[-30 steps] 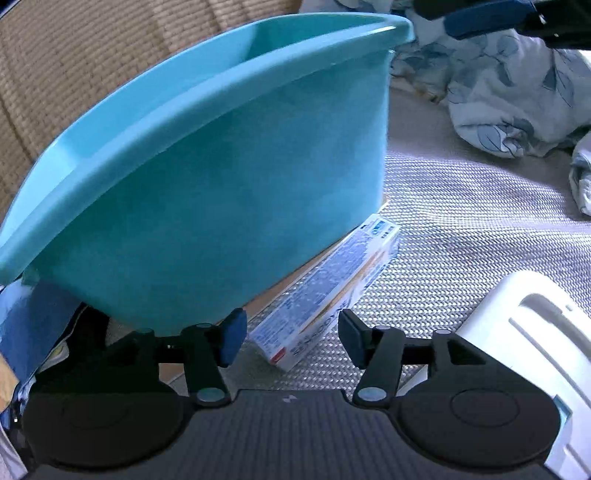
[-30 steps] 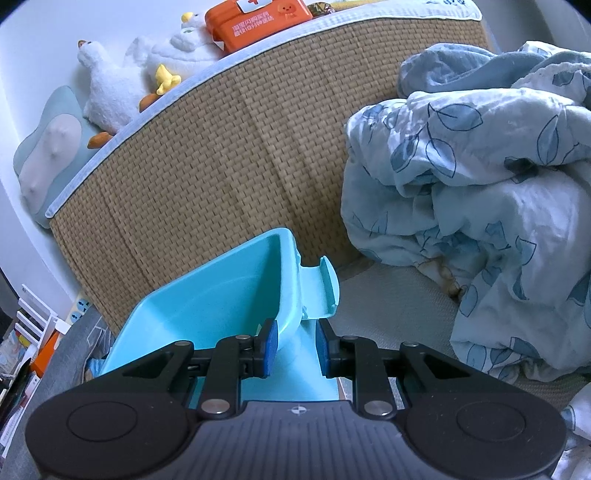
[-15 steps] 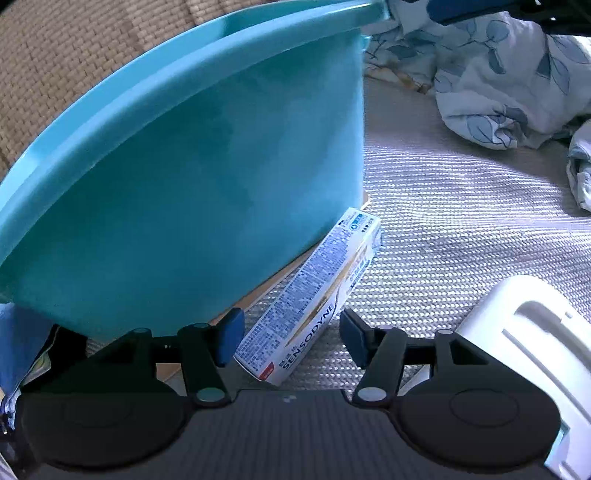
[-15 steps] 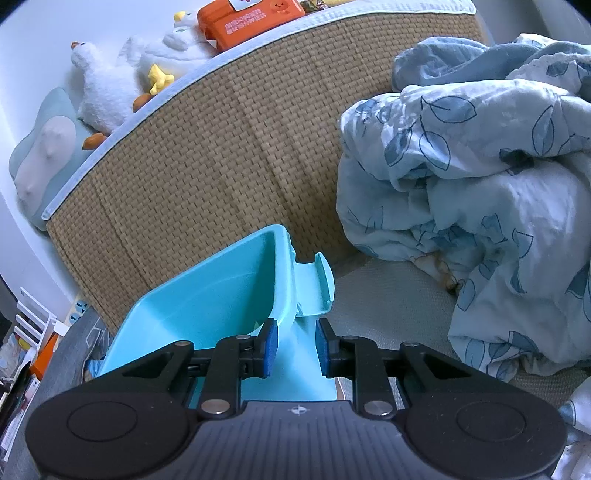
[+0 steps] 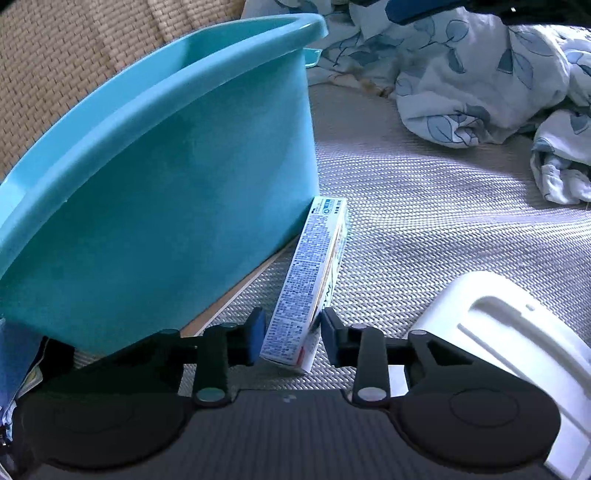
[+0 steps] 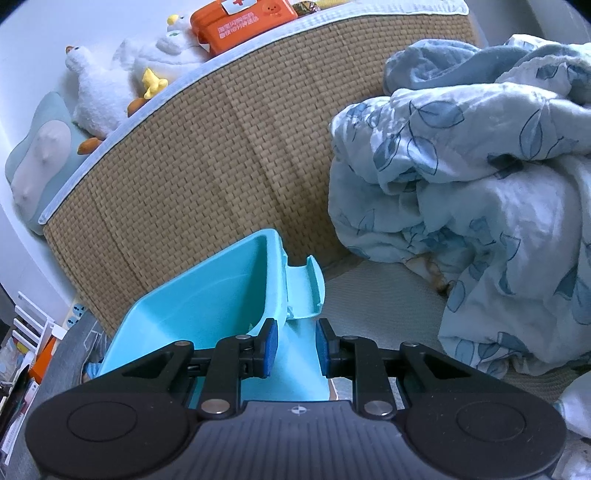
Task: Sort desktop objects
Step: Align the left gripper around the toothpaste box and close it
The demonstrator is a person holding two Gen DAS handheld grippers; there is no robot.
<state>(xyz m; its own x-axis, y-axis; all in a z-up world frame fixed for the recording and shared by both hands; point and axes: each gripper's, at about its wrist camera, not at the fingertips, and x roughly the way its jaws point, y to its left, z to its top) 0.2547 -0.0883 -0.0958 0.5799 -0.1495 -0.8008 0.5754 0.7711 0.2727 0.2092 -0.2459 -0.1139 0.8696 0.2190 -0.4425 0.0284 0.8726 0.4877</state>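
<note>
A white and blue toothpaste box (image 5: 314, 280) lies on the woven mat, its far end against the tilted teal plastic bin (image 5: 155, 177). My left gripper (image 5: 291, 341) has its jaws on both sides of the box's near end, nearly touching it. My right gripper (image 6: 293, 349) hovers above the teal bin (image 6: 207, 302), jaws a small gap apart with nothing between them. The bin's inside, as far as it shows, is bare.
A white plastic container (image 5: 495, 343) sits at the right. A rumpled leaf-print blanket (image 6: 472, 192) fills the right. A woven headboard (image 6: 221, 162) stands behind the bin, with plush ducks (image 6: 107, 96) and an orange case (image 6: 240, 22) on top.
My left gripper moved forward and narrowed around the toothpaste box's near end. The right gripper drifted slightly; its jaws stayed the same.
</note>
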